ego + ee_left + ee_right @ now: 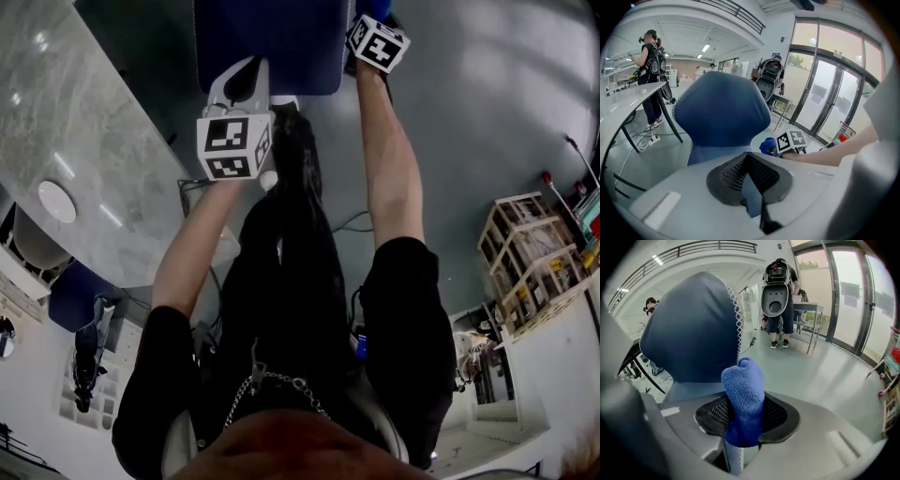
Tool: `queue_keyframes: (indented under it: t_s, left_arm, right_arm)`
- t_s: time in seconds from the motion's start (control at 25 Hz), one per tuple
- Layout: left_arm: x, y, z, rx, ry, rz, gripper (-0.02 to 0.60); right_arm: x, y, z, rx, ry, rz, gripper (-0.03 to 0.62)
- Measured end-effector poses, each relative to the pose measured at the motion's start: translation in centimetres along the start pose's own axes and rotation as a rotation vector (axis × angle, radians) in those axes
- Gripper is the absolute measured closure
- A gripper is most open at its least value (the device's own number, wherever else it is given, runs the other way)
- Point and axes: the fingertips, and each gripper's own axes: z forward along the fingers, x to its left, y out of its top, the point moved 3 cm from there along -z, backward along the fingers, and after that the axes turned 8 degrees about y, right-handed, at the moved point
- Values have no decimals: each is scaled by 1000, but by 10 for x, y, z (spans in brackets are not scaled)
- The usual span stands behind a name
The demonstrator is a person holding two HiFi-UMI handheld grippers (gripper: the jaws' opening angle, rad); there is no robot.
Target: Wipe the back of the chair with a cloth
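right gripper (743,423) jaws clamp cloth (744,392), upright, beside chair back (691,331); left gripper (749,171) jaws together.

The padded blue fabric chair back (689,333) blocks the way straight ahead, filling the space left of your right gripper (746,413) and its bunched blue cloth (743,385). To your right, grey floor (825,366) lies open as far as a metal-legged table (806,310). On your left, the pale marble-look worktop (75,159) and its dark slanting legs (670,119) crowd the chair, with a strip of floor between.
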Motion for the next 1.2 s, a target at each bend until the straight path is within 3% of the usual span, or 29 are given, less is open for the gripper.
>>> queue_keyframes:
  t_s: [0.32, 0.72, 0.96, 1.2]
  left_arm:
    - [-18, 24, -80, -88, 10, 47, 571]
    - [3, 34, -231, -178, 73, 102, 571]
    - [3, 9, -345, -233, 122, 51, 571]
    - [-4, -11, -426, -287, 121, -12, 571]
  right_arm:
    - [61, -13, -89, -5, 85, -26, 450]
    - [192, 10, -261, -137, 325, -197, 450]
    - [256, -6, -402, -183, 459, -278, 450]
    - [298, -47, -513, -168, 562, -238, 454]
